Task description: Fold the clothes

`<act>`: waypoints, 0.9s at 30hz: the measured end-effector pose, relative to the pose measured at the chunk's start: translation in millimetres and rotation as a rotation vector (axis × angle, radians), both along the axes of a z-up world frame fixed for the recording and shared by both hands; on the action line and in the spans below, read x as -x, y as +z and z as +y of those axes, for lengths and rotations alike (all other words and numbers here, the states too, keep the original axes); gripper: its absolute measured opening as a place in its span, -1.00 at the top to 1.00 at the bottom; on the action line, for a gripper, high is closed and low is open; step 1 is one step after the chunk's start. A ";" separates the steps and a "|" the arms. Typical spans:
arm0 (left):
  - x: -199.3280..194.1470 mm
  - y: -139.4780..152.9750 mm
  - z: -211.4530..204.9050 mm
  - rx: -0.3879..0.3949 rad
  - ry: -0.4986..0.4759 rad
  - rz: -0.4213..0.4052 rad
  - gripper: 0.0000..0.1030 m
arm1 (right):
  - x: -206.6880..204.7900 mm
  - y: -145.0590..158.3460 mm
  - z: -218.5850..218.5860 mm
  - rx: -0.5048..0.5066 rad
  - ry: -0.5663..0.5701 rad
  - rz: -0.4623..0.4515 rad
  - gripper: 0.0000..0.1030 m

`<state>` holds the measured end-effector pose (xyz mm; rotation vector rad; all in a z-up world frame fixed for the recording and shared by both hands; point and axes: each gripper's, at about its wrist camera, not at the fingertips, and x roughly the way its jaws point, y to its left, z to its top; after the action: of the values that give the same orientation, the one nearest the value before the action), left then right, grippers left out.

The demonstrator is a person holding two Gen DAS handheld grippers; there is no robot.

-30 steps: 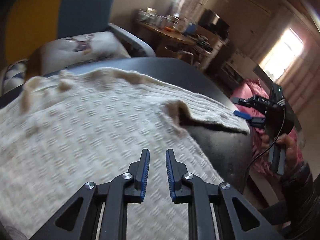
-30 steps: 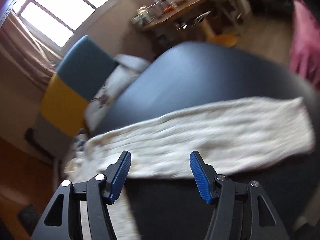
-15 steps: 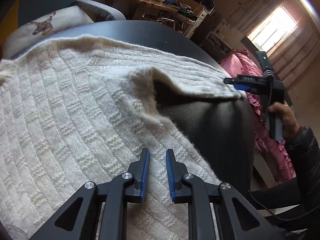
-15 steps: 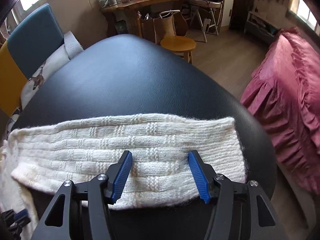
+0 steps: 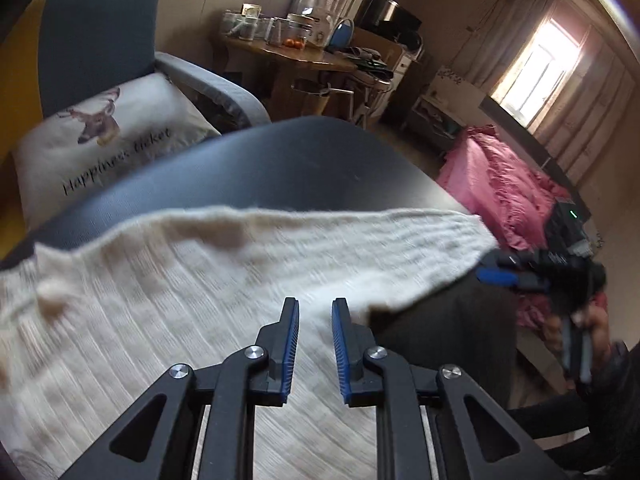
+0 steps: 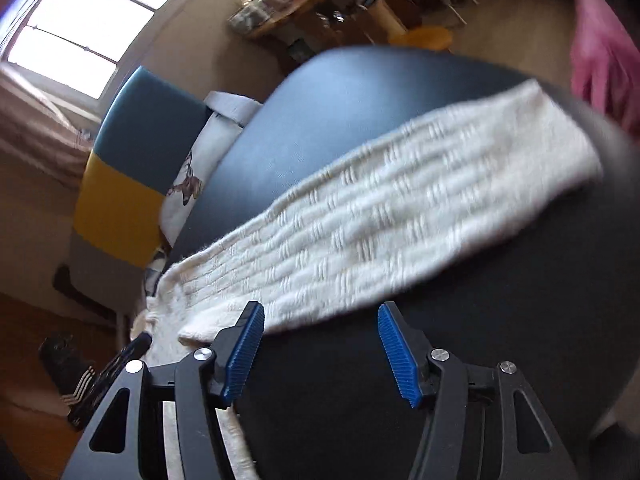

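A cream knitted sweater lies spread on the black round table. One sleeve stretches flat across the tabletop toward its right edge. My left gripper hovers over the sweater's body near where the sleeve starts. Its jaws stand a narrow gap apart with nothing between them. My right gripper is open wide just in front of the sleeve's near edge, holding nothing. In the left wrist view the right gripper shows by the sleeve's end, held by a hand.
A blue and yellow armchair with a deer cushion stands behind the table. Further back are a wooden table with jars and a wooden stool. A pink bed lies to the right.
My left gripper has slid across the sweater toward the sleeve. My right gripper has sunk and rolled, so the sleeve now runs slanted in its view. Neither gripper's jaws changed.
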<state>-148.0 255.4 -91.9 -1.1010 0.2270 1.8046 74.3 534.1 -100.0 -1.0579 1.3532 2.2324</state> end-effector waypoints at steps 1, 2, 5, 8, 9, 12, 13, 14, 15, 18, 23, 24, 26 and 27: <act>5.6 -2.0 5.1 0.011 0.000 0.012 0.69 | -2.7 -6.7 -0.3 0.014 -0.035 -0.002 -0.15; 9.6 -5.3 10.2 0.022 -0.001 0.025 0.69 | -5.5 -12.3 0.4 0.022 -0.069 0.005 -0.11; 11.6 -18.4 22.7 0.052 -0.017 0.041 0.69 | -8.2 -20.8 11.0 0.038 -0.159 0.045 -0.05; 14.1 -28.4 28.8 0.067 -0.019 0.045 0.69 | 1.4 -19.9 20.3 -0.009 -0.215 0.058 -0.04; 15.3 -31.2 30.2 0.068 -0.016 0.041 0.69 | 5.8 -19.7 22.6 -0.032 -0.227 0.056 -0.03; 18.9 -39.6 34.3 0.070 -0.004 0.032 0.69 | 26.0 -21.0 28.1 -0.123 -0.217 -0.018 0.84; 20.7 -41.1 34.8 0.071 -0.001 0.032 0.69 | 32.6 -20.6 29.8 -0.155 -0.207 -0.039 0.89; 21.9 -43.1 35.5 0.075 -0.001 0.031 0.69 | 38.7 -19.5 31.4 -0.188 -0.192 -0.055 0.89; 23.0 -45.1 36.1 0.080 0.000 0.030 0.69 | 43.7 -15.1 32.0 -0.238 -0.175 -0.077 0.89; 23.4 -58.8 38.6 0.127 -0.010 0.014 0.69 | 54.9 0.1 32.5 -0.360 -0.138 -0.122 0.90; 21.4 -63.6 33.2 0.105 0.013 0.007 0.69 | 51.1 -9.0 37.6 -0.375 -0.107 -0.185 0.90; 21.1 -62.6 32.6 0.104 0.015 0.008 0.69 | 49.8 -8.7 38.0 -0.374 -0.110 -0.184 0.90; 21.5 -57.7 28.5 0.089 0.028 0.007 0.69 | 46.9 -7.5 39.0 -0.361 -0.118 -0.177 0.90; 22.2 -53.5 24.3 0.072 0.040 0.003 0.69 | 46.1 -6.6 40.2 -0.348 -0.119 -0.168 0.88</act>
<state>-170.2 279.8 -145.4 -1.1606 0.2748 1.8458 28.1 574.3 -106.6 -0.9848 0.8921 2.1353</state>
